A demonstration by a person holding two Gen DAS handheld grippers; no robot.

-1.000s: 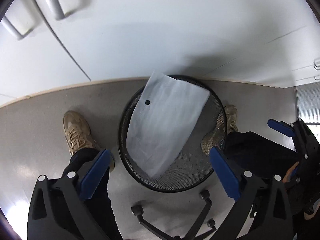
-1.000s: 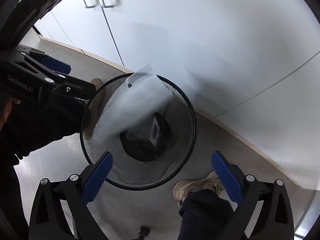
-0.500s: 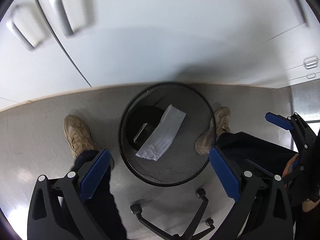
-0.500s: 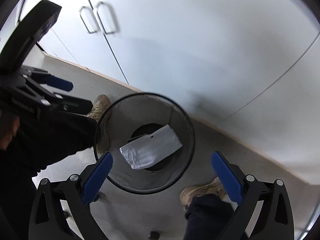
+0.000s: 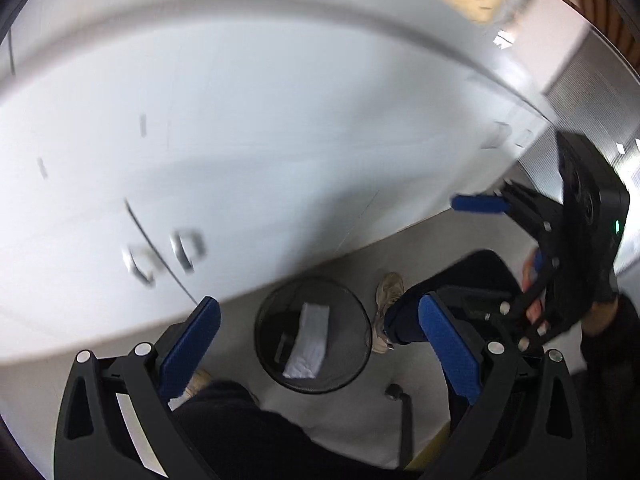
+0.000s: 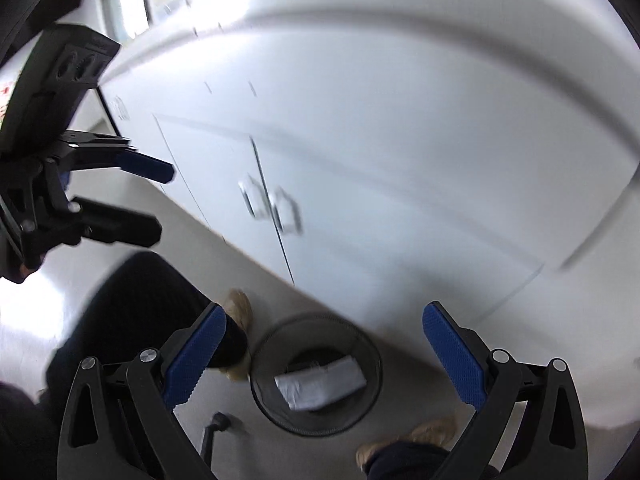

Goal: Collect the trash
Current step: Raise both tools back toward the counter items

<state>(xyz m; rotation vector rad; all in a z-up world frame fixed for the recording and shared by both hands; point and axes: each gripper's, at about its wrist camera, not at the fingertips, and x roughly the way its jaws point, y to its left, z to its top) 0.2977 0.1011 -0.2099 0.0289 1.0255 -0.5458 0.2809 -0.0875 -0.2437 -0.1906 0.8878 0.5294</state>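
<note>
**Both grippers empty above the mesh wastebasket**

Left gripper (image 5: 316, 342) is nearest in its own view: the two blue pads stand wide apart and nothing is between them. Right gripper (image 6: 324, 354) shows the same in its view, pads spread, nothing pinched. Each gripper also appears at the edge of the other camera, and there too the fingers are apart.

Just below the fingers are the person's dark trouser legs and tan shoes (image 5: 387, 308), one on each side of the bin, and a chair caster (image 5: 394, 392) with its black leg on the pale floor.

Further down, between the shoes, stands the black mesh wastebasket (image 5: 352, 368). Inside it lies a white plastic bag (image 5: 310, 340), flat and a little crumpled, beside a dark boxy object that I cannot identify. In the right view the same bag (image 6: 320, 384) rests across the bottom, fully under the rim.

Farthest are the white cabinet doors (image 6: 360, 160) with metal handles (image 6: 272, 208), blurred by motion.

My judgement: this piece of trash is delivered, and the step in hand is to go for the next piece. To do it well, lift both grippers straight away from the basket so that no finger catches the rim and tips it. Keep the jaws spread, ready for the next grasp, and slow the motion before searching, because both views are too blurred now to find small trash.
</note>
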